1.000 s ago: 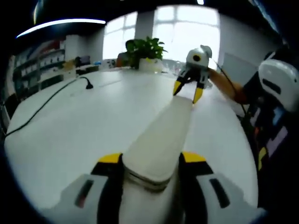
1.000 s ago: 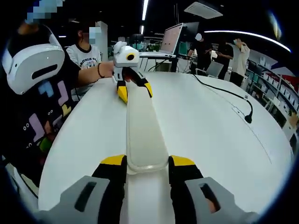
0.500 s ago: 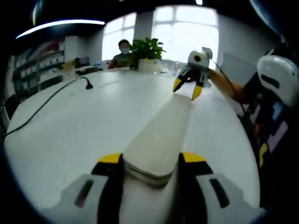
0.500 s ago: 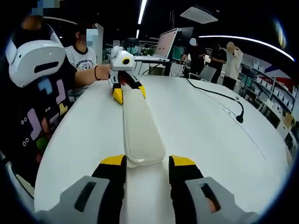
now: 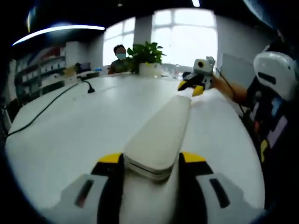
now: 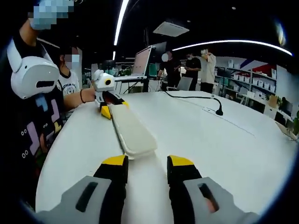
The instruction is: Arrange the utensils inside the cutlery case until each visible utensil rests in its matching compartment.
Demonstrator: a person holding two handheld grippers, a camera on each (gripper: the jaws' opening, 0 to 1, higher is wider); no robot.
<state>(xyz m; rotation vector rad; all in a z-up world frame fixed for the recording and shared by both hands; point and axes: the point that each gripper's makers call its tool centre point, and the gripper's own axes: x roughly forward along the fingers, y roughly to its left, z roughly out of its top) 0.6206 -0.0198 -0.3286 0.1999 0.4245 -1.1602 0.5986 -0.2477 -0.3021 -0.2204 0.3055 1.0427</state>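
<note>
A long off-white cutlery case (image 5: 161,135) lies shut on the white round table (image 5: 74,126). My left gripper (image 5: 151,158) is shut on its near end, one yellow-tipped jaw on each side. My right gripper (image 5: 190,88) hovers just past the far end in the left gripper view. Seen from the right gripper view, the case (image 6: 131,133) lies ahead of my right gripper (image 6: 147,163), which stands open and apart from it. My left gripper (image 6: 115,108) holds the far end, with a hand behind it. The closed lid hides any utensils.
A black cable with a plug (image 5: 86,84) runs across the table (image 6: 243,144), and its plug (image 6: 217,111) lies at the right. A potted plant (image 5: 147,53) stands at one edge and a laptop (image 6: 142,60) at another. A person in a white headset (image 6: 35,77) stands close, others farther off.
My right gripper has let go of the case's end and drawn back, so the case now lies ahead of its jaws. The left gripper keeps its hold.
</note>
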